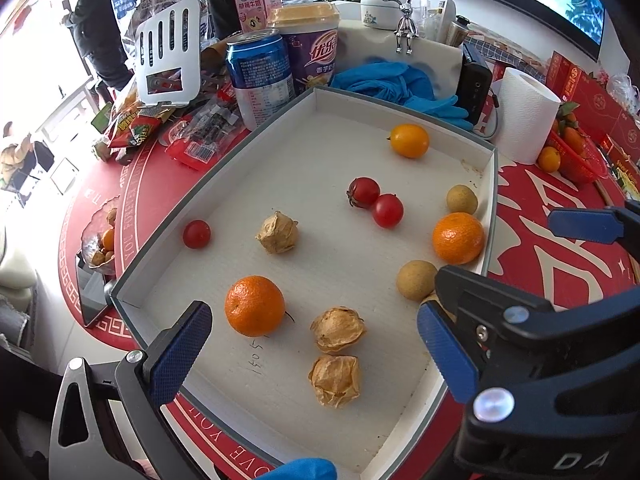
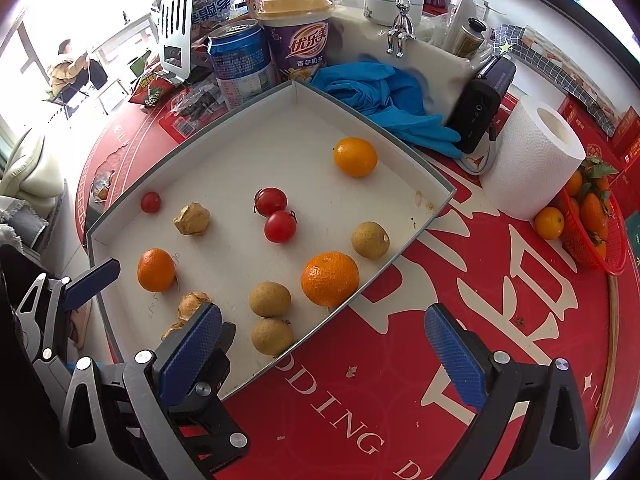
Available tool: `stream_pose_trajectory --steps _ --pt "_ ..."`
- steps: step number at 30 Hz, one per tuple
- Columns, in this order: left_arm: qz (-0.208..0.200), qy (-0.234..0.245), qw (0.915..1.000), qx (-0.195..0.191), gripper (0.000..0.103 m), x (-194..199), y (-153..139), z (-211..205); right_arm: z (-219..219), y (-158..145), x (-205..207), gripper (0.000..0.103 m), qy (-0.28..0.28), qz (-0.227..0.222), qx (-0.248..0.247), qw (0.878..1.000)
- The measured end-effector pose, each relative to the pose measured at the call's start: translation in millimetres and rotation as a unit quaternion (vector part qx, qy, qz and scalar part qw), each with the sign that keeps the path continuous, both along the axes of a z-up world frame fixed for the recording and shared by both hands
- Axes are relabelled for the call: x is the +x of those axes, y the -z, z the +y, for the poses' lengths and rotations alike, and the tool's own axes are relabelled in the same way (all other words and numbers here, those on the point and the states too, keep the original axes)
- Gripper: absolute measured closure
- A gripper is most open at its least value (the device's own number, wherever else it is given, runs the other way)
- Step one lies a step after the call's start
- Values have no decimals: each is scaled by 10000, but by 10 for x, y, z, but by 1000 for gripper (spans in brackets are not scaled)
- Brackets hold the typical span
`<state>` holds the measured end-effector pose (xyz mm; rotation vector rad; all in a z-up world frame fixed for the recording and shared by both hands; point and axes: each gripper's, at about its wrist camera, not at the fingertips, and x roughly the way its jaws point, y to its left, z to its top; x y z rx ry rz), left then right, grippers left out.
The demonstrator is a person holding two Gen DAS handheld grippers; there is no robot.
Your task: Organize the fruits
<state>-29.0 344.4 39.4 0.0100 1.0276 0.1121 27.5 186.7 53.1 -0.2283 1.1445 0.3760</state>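
Note:
A shallow white tray lies on the red tablecloth with loose fruit in it. It holds two mandarins, a yellow-orange fruit, three cherry tomatoes, three papery physalis and brown longans. My left gripper hangs open over the tray's near side, above the near physalis and holding nothing. My right gripper is open and empty over the tray's right front edge, close to a mandarin and two longans.
Behind the tray stand a blue can, a purple cup, blue gloves and a paper roll. A red basket of oranges is at the right. A phone and a small dish lie left. People stand beyond.

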Motion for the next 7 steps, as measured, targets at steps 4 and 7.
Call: stream_pose_trajectory --steps 4,7 --pt "-27 1 10000 84 0 -14 2 -9 -1 8 -23 1 -21 0 11 10000" --pt "-114 74 9999 105 0 -49 -24 -33 -9 10 -36 1 -21 9 46 10000"
